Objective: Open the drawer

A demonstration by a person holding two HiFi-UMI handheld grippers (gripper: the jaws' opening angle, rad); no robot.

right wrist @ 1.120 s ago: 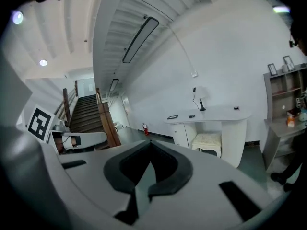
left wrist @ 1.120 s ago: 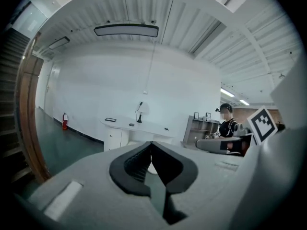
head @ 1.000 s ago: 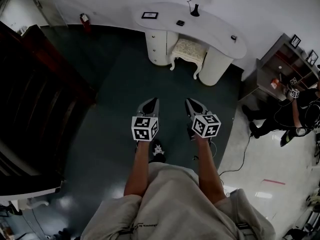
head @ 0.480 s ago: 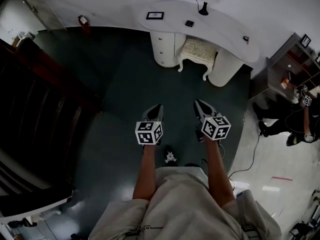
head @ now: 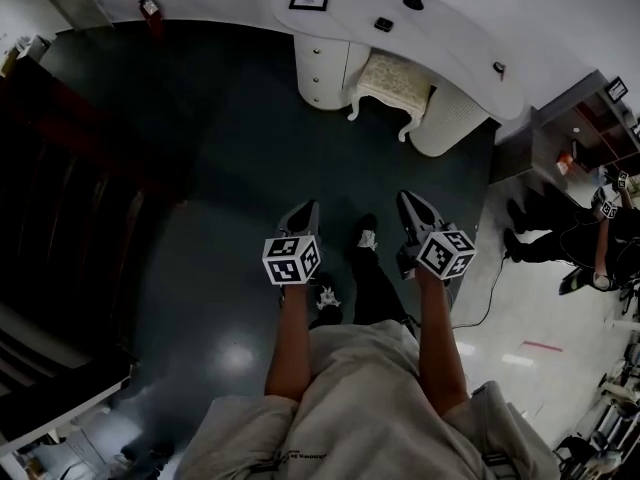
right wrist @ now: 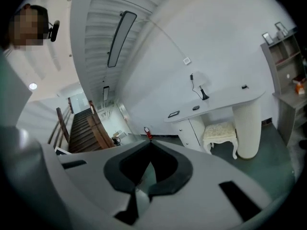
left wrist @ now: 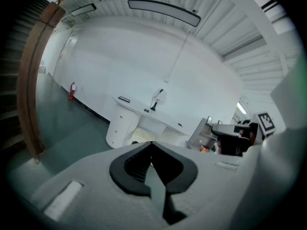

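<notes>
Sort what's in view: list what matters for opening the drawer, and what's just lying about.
For the job:
- drawer unit under the white desk
- left tool and right tool, both shut, empty, well short of it

Lying about:
- stool
- framed picture
- fire extinguisher
- shelf unit

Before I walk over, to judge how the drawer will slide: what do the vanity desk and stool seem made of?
Vanity desk: probably painted wood or laminate; smooth matte white top, ribbed rounded pedestal. Stool: likely painted wood legs, curved and cream, under a padded seat with patterned fabric.
</notes>
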